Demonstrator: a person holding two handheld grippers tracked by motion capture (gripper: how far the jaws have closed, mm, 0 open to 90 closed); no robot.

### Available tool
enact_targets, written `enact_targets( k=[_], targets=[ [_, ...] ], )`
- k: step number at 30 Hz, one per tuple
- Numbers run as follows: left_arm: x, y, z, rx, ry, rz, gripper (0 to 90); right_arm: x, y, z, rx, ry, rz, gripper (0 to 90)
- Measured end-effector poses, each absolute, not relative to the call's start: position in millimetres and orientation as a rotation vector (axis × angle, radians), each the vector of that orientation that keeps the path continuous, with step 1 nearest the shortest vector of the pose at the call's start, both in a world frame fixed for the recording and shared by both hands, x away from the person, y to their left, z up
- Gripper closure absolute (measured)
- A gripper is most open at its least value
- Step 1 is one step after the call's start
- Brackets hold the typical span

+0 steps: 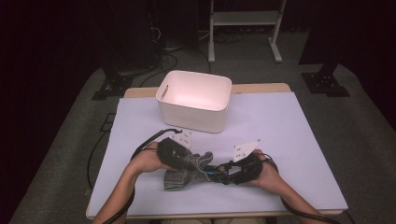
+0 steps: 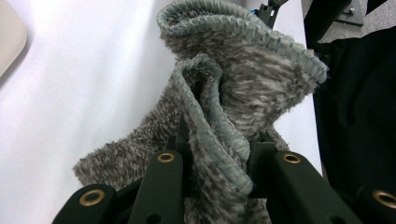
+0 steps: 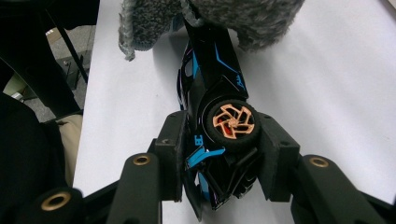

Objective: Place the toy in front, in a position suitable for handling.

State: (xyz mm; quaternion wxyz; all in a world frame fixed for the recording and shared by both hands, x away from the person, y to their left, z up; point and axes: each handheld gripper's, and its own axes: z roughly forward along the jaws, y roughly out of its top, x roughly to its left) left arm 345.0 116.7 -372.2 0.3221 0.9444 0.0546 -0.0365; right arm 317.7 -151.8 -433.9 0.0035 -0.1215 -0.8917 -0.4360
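Grey sock [image 2: 233,93] in left tool [image 2: 217,154]; right tool [image 3: 219,154] grips toy car [image 3: 215,116].

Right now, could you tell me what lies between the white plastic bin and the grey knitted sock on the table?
In the high view, bare white table cover separates the white plastic bin from the grey knitted sock, crossed by the left gripper's cable and plate.

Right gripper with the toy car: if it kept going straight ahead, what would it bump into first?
Probably the fuzzy grey sock. The right gripper holds the black and blue toy car, whose front end already sits at or under the sock's edge, which the left gripper pinches.
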Motion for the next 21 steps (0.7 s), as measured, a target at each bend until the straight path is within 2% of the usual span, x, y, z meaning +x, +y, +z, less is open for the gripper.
enact_targets(
  k=[6, 10, 21],
  targets=[
    [342.6, 117.5, -373.6, 2.471, 0.14, -0.098, 72.7, 319.4, -150.5, -433.5, -0.416, -2.765, -1.348, 55.0],
    [338.5, 117.5, -373.5, 2.477, 0.133, -0.098, 72.8, 322.3, -147.2, -433.3, -0.42, -2.73, -1.322, 50.3],
    [335.8, 117.5, -373.6, 2.479, 0.124, -0.1, 72.7, 326.3, -125.8, -427.2, -0.34, -2.768, -1.282, 49.1]
  ],
)
